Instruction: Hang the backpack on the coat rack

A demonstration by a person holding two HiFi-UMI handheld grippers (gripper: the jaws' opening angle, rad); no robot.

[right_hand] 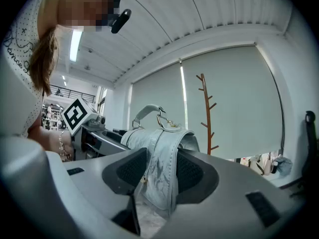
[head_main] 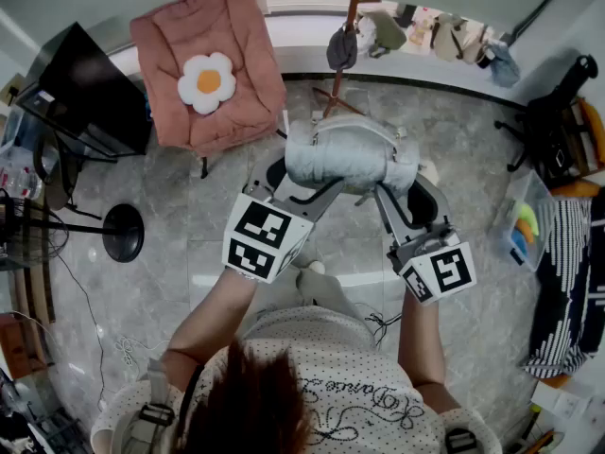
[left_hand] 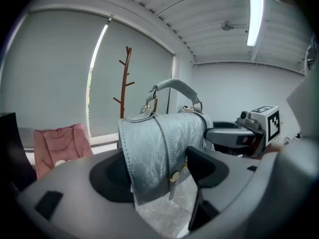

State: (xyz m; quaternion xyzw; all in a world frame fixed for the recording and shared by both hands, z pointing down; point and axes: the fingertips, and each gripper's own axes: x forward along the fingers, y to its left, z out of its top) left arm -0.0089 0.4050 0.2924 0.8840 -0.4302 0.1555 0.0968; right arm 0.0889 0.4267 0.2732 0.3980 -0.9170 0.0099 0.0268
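- The left tongs [left_hand: 159, 171] were clenched on one end of the backpack [left_hand: 159, 143], with the pale grey leather filling the wide gap between the pads.
- The right tongs [right_hand: 162, 171] gripped the opposite end, both ribbed pads pressed into the bag's side.
- The backpack [head_main: 345, 154] hung in the air between the two tongs, clear of the floor [head_main: 189, 206], in front of the person at about chest level.
- Its long axis ran left to right from one pair of tongs to the other, roughly level. It sat upright, with the curved top handle [left_hand: 174, 86] arching upward.
- The brown coat rack [head_main: 352, 17] stood on the far side, beyond the bag and apart from it. Its upper pegs looked bare in both gripper views.
- The step in hand looked like the carry toward the rack, with the hanging not yet done.
- The next move probably called for raising the bag and moving it farther out until the handle loop passed over a peg tip. It would then be lowered so the peg took the weight before either pair of tongs let go.
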